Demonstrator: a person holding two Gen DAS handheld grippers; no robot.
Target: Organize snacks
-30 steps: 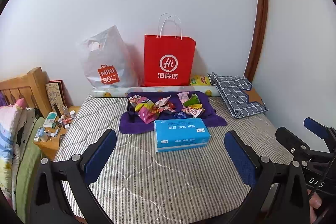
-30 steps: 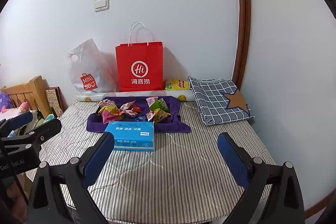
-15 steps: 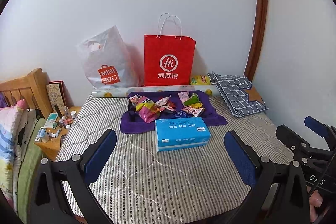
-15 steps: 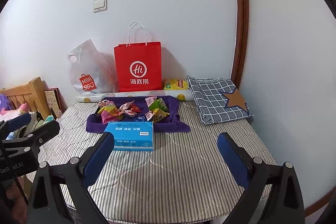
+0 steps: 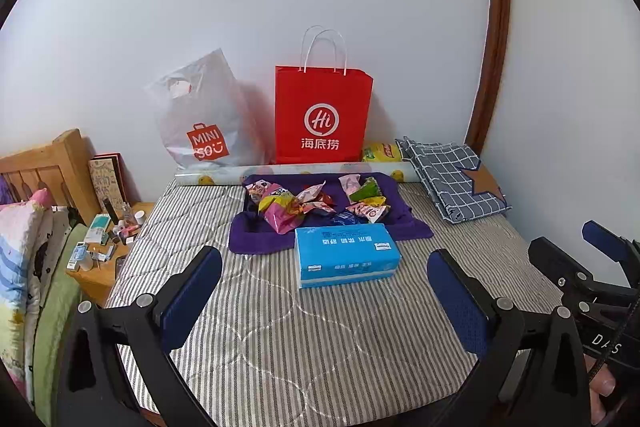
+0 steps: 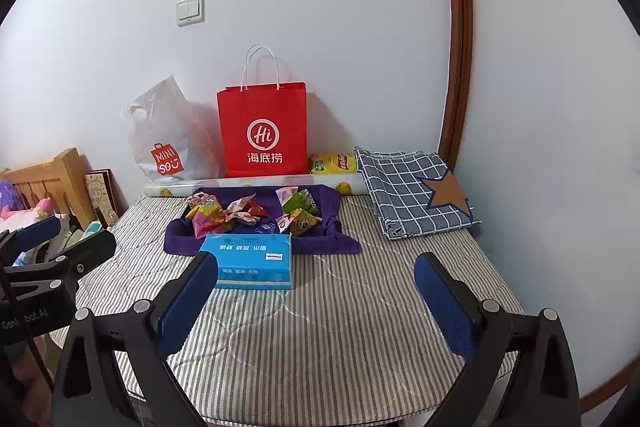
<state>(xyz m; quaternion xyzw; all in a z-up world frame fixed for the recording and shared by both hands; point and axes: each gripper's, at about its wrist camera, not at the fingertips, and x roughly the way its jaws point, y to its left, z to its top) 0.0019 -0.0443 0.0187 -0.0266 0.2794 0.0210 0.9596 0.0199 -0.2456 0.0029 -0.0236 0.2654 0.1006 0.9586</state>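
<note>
Several colourful snack packets (image 5: 304, 203) (image 6: 244, 213) lie heaped on a purple cloth (image 5: 404, 223) (image 6: 332, 239) at the far side of a striped quilted table (image 5: 280, 327) (image 6: 340, 315). A blue tissue box (image 5: 346, 255) (image 6: 250, 261) lies just in front of the cloth. My left gripper (image 5: 324, 295) hovers open over the near part of the table, well short of the box, nothing between its fingers. My right gripper (image 6: 316, 299) is also open and empty; its left finger overlaps the box's near corner in view.
A red paper bag (image 5: 322, 115) (image 6: 264, 129), a white plastic bag (image 5: 200, 115) (image 6: 164, 139) and a yellow chip bag (image 5: 382, 151) (image 6: 334, 163) stand against the wall. Folded checked fabric (image 5: 452, 179) (image 6: 412, 195) lies at right. A cluttered wooden nightstand (image 5: 104, 251) and bed sit left.
Both grippers have drifted slightly forward toward the table; the tissue box and snacks look a little nearer. Nothing on the table has moved.
</note>
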